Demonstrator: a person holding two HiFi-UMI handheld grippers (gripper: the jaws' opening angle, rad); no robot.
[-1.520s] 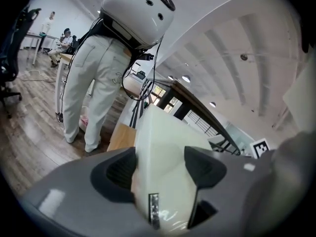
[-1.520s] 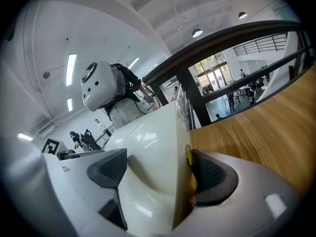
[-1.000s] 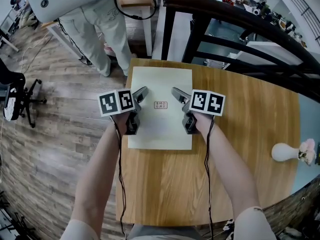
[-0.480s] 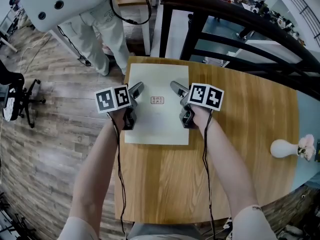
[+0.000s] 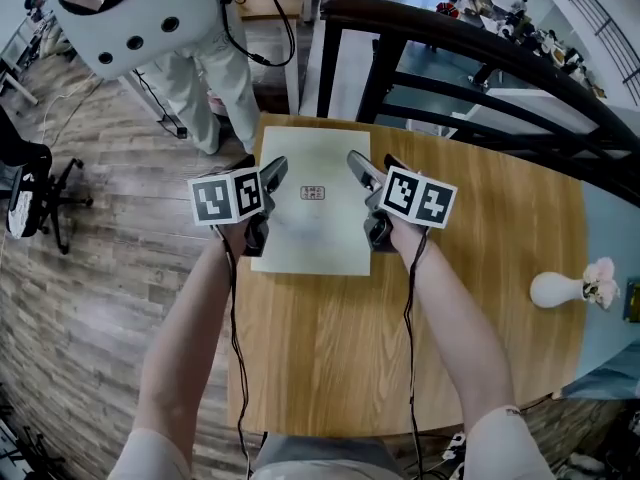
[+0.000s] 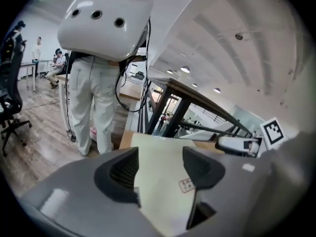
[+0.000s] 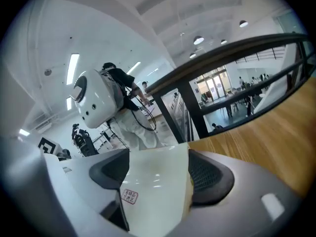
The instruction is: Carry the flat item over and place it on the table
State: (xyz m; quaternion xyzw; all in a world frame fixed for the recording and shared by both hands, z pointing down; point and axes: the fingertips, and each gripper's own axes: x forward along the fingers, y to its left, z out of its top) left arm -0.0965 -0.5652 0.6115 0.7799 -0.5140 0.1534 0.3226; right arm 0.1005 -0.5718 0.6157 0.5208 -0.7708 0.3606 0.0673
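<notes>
Head view: the flat sheet (image 5: 312,230) is seen over the far left corner of the wooden table (image 5: 400,338). Its left edge runs close to the table's left edge. Whether it rests fully on the wood cannot be told. A red stamp (image 5: 313,193) is printed near its far end. The left gripper (image 5: 268,180) is placed at the sheet's left edge and the right gripper (image 5: 366,180) at its right edge, with the stamp between them. A white vase (image 5: 555,288) with pink flowers (image 5: 601,280) is set near the table's right edge, well apart from the sheet. A standing person (image 5: 205,78), a dark railing (image 5: 480,58) and an office chair (image 5: 35,193) are seen beyond the table.

Left gripper view: the left gripper (image 6: 159,168) is released, jaws wide but closing. The sheet (image 6: 153,147) is seen face-on between them. Its left edge runs along the left jaw and the stamp (image 6: 186,185) sits by the right jaw. No pad is seen pressed on it. The right gripper's marker cube (image 6: 273,131) is visible at the right.

Right gripper view: the right gripper (image 7: 158,169) is likewise released, jaws apart and closing. The sheet (image 7: 163,201) spans the gap, its right edge against the right jaw. No clamp is seen. The bare table (image 7: 266,137) lies to the right.
</notes>
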